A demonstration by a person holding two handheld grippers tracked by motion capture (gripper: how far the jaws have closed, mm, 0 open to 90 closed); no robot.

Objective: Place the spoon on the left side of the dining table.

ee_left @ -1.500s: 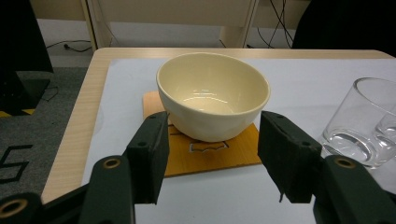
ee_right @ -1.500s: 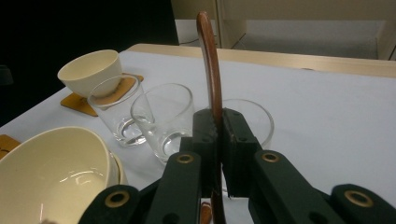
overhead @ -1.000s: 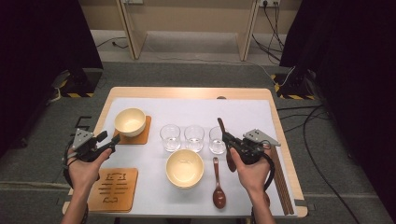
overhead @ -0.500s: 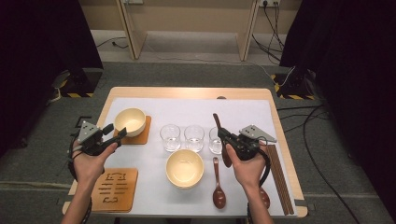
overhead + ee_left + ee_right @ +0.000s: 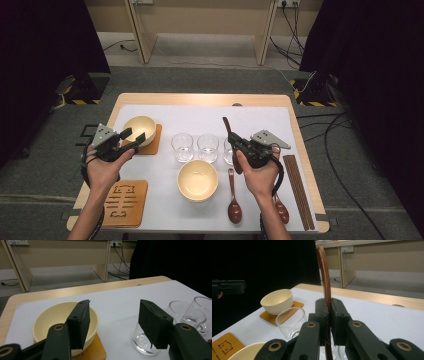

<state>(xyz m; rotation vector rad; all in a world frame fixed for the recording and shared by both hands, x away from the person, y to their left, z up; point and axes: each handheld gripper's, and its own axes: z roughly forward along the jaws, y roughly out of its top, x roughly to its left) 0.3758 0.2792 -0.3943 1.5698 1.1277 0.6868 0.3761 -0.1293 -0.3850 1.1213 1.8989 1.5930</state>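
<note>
Right gripper (image 5: 235, 142) clamped on the spoon (image 5: 324, 270), mid-frame; left gripper (image 5: 131, 136) open by the bowl (image 5: 139, 129) at left; I'd keep that spoon steady, lower gently

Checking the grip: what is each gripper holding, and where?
The right gripper pinches a dark wooden spoon along its handle; the left gripper is open, holding nothing.

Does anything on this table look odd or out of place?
Mostly tidy. One bowl sits on a wooden coaster, but the nearer bowl rests on the bare cloth while the second coaster lies unused. Nothing looks spilled or broken.
</note>
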